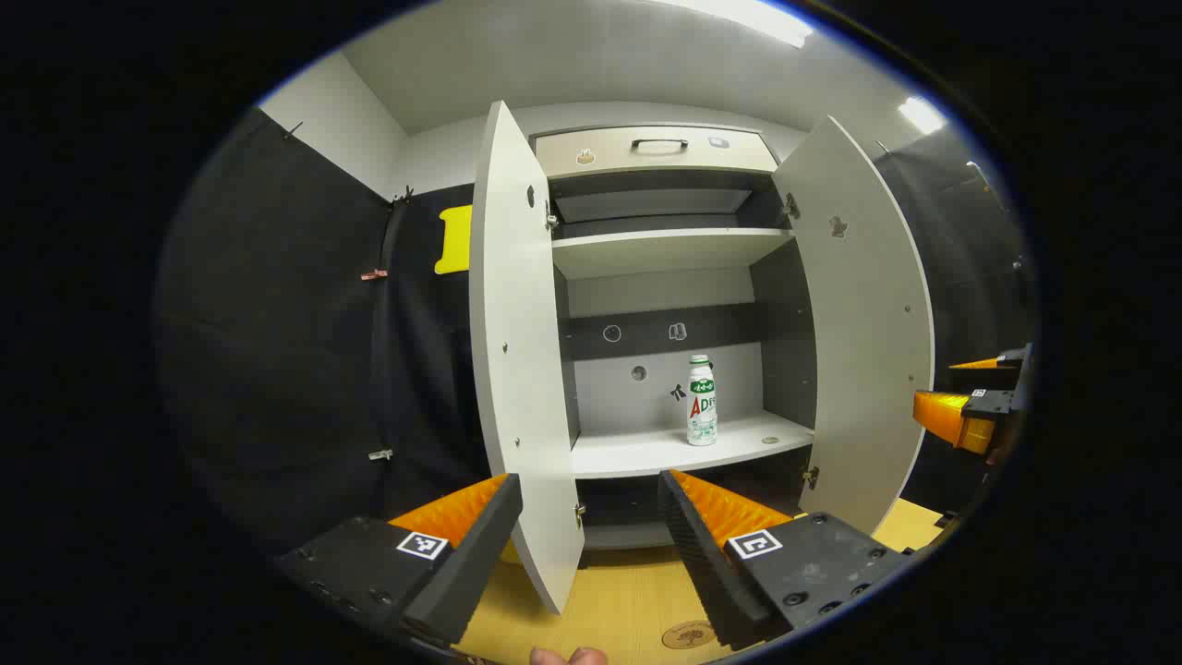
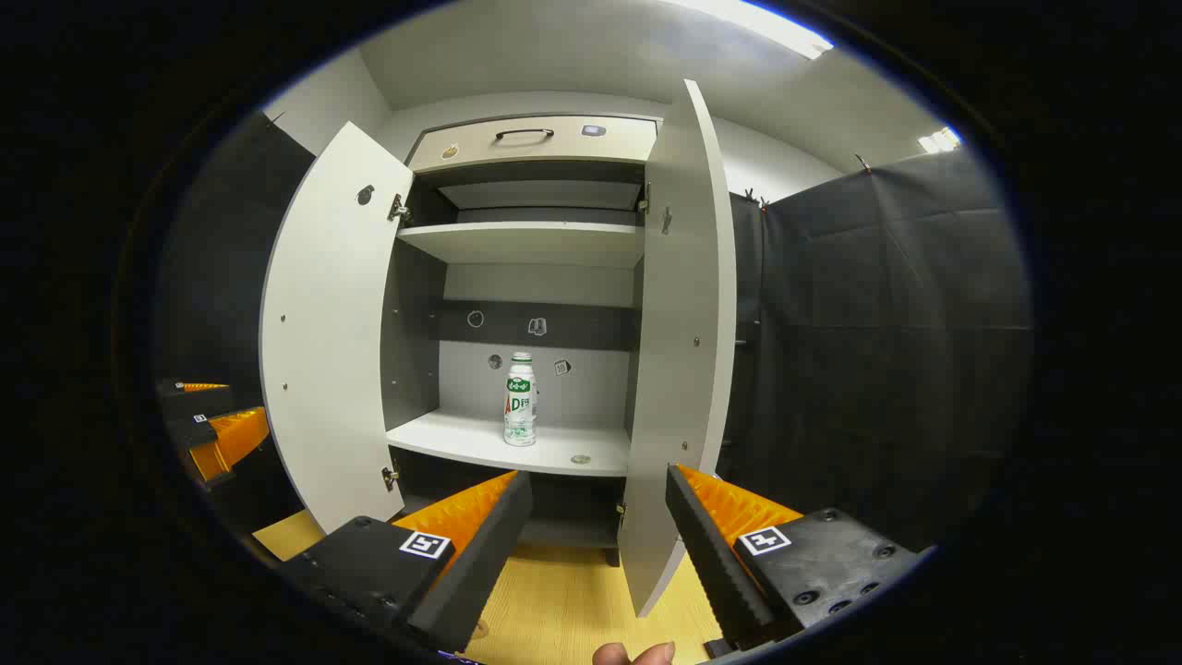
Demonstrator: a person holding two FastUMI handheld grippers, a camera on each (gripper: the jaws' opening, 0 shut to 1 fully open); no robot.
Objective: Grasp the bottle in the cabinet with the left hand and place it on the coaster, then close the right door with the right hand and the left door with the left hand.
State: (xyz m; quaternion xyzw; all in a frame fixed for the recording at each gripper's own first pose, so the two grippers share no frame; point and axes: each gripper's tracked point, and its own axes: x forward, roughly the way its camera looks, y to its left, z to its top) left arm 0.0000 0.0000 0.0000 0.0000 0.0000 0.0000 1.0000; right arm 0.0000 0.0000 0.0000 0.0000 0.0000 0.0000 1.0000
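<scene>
we see both tongs held apart above the wooden counter, facing the open cabinet in our dark-curtained booth.

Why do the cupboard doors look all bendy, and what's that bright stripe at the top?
Left gripper view: the fisheye lens bows the left door and right door outward; the stripe is a glaring ceiling light. Right gripper view: the doors curve likewise, another light glares, and the bottle stays sharp.

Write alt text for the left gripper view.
A bottle stands upright on the lower shelf of an open cabinet, both doors swung wide. The left gripper sits in front, jaws open and empty.
</scene>
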